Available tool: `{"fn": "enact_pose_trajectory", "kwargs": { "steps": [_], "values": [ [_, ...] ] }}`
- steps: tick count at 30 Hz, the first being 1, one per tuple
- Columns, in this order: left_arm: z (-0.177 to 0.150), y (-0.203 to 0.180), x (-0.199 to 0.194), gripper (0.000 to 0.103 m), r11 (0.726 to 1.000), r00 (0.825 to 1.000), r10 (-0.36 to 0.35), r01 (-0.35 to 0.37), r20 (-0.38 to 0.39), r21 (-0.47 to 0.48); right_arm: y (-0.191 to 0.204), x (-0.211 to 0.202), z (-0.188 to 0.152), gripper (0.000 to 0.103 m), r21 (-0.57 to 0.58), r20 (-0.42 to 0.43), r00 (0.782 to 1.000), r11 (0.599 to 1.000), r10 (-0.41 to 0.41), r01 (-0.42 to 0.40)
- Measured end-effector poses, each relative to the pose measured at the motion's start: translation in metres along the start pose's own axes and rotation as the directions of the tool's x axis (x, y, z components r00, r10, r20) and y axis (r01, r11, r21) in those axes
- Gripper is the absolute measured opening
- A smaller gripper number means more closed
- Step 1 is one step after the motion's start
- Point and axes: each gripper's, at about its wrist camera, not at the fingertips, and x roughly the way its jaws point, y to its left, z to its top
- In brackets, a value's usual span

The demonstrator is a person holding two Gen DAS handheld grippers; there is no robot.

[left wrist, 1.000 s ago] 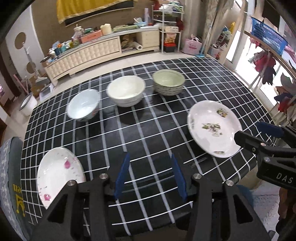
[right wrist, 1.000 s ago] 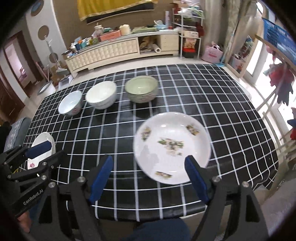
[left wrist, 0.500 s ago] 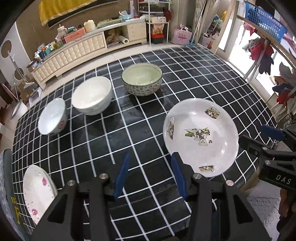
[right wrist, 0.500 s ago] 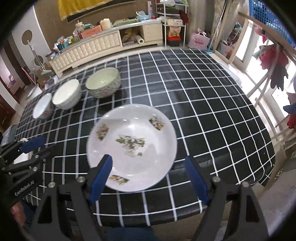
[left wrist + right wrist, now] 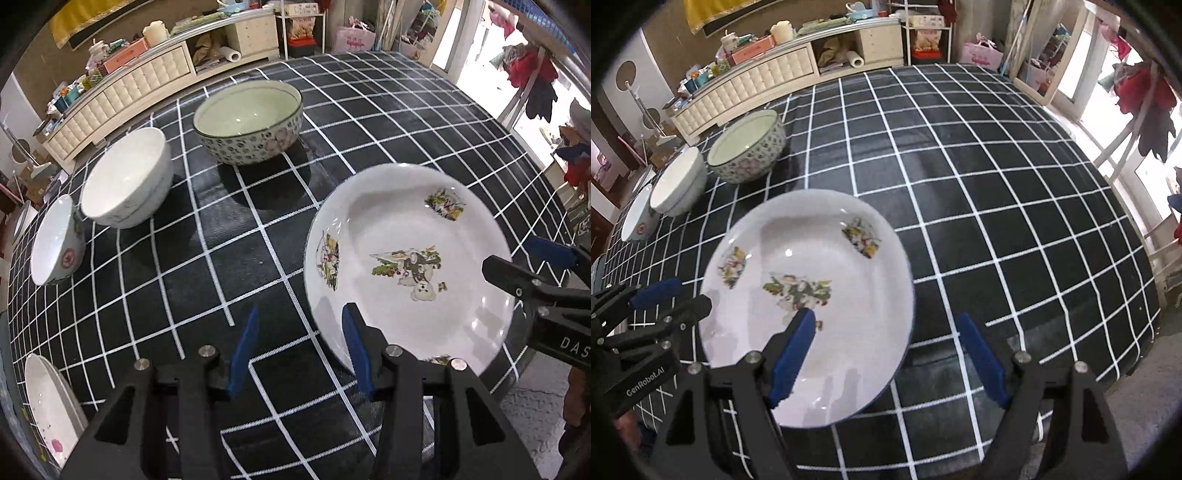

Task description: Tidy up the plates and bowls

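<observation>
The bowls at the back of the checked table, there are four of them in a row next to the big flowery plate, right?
Not four: there are three. The left wrist view shows the patterned green bowl, the plain white bowl and the small bowl with a red mark in a row. The rest is right: they sit behind the big flowery plate on the checked table.

A black grid-checked tablecloth (image 5: 258,240) lies before a cluttered cream sideboard (image 5: 757,79).

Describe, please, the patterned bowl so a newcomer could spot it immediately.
On the black checked tablecloth, three bowls stand in a row at the far side. The patterned bowl is the rightmost and largest, pale green inside with dark speckled walls; its neighbours are plain white outside.
</observation>
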Motion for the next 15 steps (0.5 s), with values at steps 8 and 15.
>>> {"fn": "enact_pose_trajectory", "kwargs": {
  "steps": [8, 15],
  "values": [
    [0.004, -0.003, 0.018, 0.044, 0.999, 0.999, -0.033, 0.033, -0.039, 0.002, -0.007, 0.011, 0.0, 0.08, 0.011, -0.006, 1.0, 1.0, 0.001, -0.001],
    [0.004, -0.012, 0.027, 0.041, 0.999, 0.999, -0.012, 0.013, -0.033, 0.043, -0.009, 0.018, 0.0, 0.05, 0.009, -0.007, 1.0, 1.0, 0.011, -0.011]
  ]
}}
